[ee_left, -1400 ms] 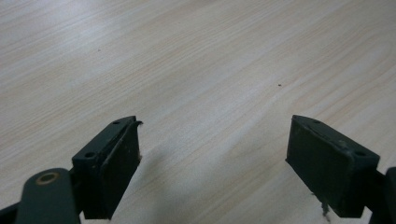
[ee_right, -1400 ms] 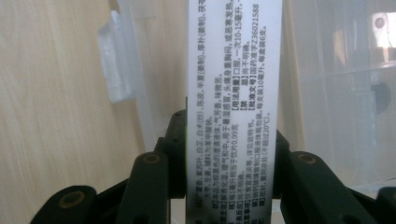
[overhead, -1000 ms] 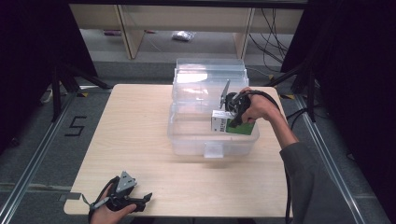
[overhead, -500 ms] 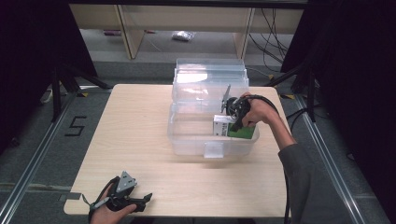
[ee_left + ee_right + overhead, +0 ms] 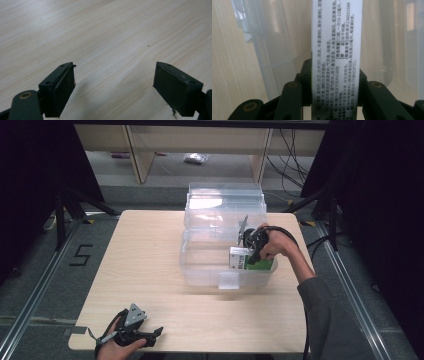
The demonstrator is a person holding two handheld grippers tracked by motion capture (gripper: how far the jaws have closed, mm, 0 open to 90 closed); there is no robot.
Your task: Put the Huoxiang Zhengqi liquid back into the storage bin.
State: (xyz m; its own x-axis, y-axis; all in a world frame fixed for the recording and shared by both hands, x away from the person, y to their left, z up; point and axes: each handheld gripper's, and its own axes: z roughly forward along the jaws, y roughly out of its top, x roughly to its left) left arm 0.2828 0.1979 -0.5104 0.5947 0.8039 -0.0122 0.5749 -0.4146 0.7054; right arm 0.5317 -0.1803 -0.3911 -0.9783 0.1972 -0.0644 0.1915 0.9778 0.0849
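Inside the clear plastic bin (image 5: 225, 255) at the worktop's (image 5: 150, 250) two o'clock, the right claw (image 5: 243, 254) clamps a green-and-white printed carton (image 5: 335, 60) at its near-right corner. At seven o'clock, the left claw (image 5: 113, 90) rests gaping wide over bare pale wood.

I see a pale wood-grain table (image 5: 150, 265), a clear see-through plastic bin (image 5: 200, 265), a white-and-green box (image 5: 243, 258) with a white panel of small black print, black gripper jaws, and a grey floor with a black "5" (image 5: 81, 255).
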